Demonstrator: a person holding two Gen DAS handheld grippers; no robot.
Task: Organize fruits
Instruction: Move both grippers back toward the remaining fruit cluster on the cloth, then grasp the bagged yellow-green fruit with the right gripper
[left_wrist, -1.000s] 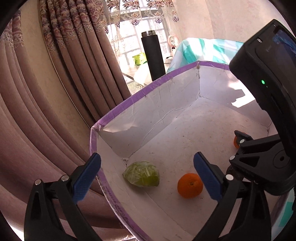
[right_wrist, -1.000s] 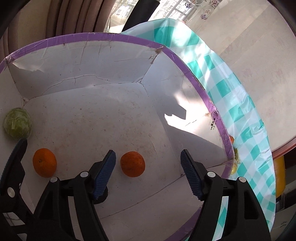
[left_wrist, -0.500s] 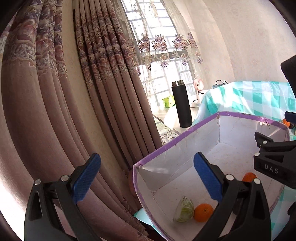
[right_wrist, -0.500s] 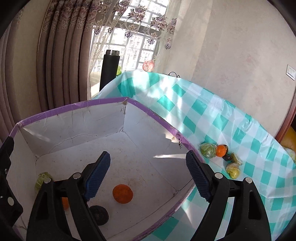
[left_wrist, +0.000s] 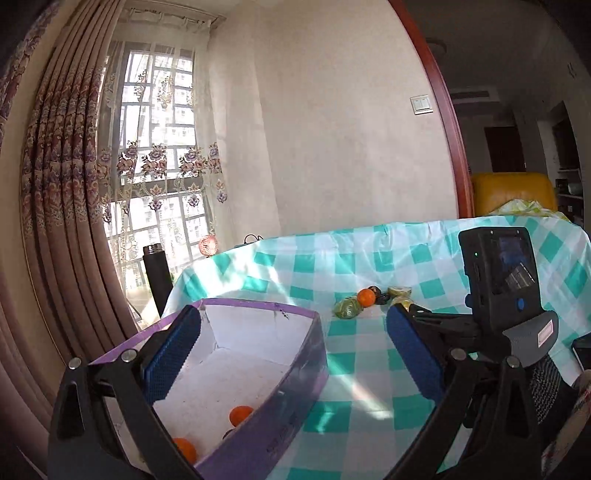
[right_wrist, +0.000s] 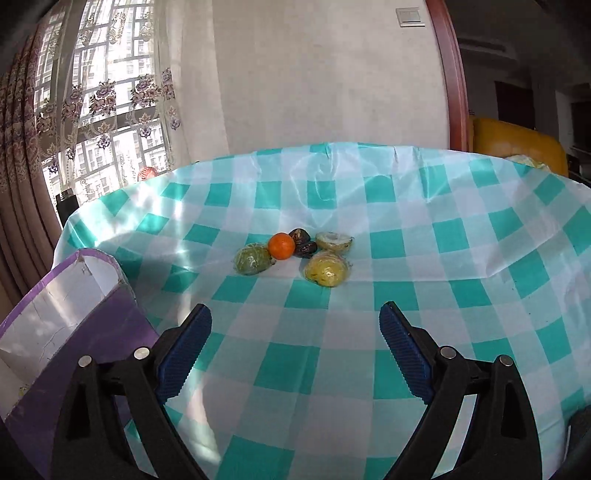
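A purple-rimmed box (left_wrist: 266, 308) with white inside holds two oranges (left_wrist: 241, 414) near its front; it also shows in the right wrist view (right_wrist: 85, 291) at the left. On the checked cloth lies a cluster of fruit: a green fruit (right_wrist: 253, 260), an orange (right_wrist: 281, 246), two dark fruits (right_wrist: 303, 243) and two wrapped yellow fruits (right_wrist: 327, 271). The cluster also shows in the left wrist view (left_wrist: 365, 297). My left gripper (left_wrist: 291, 358) is open and empty over the box's front corner. My right gripper (right_wrist: 295, 350) is open and empty, short of the cluster.
The table wears a teal and white checked cloth (right_wrist: 406, 229). A black flask (left_wrist: 157, 277) stands by the window behind the box. Curtains (left_wrist: 55, 221) hang at the left. A yellow chair (left_wrist: 513, 192) is beyond the table's far right.
Both grippers have pulled up and back out of the box and swung right toward the table. The fruit cluster on the cloth has come into view. Both remain open.
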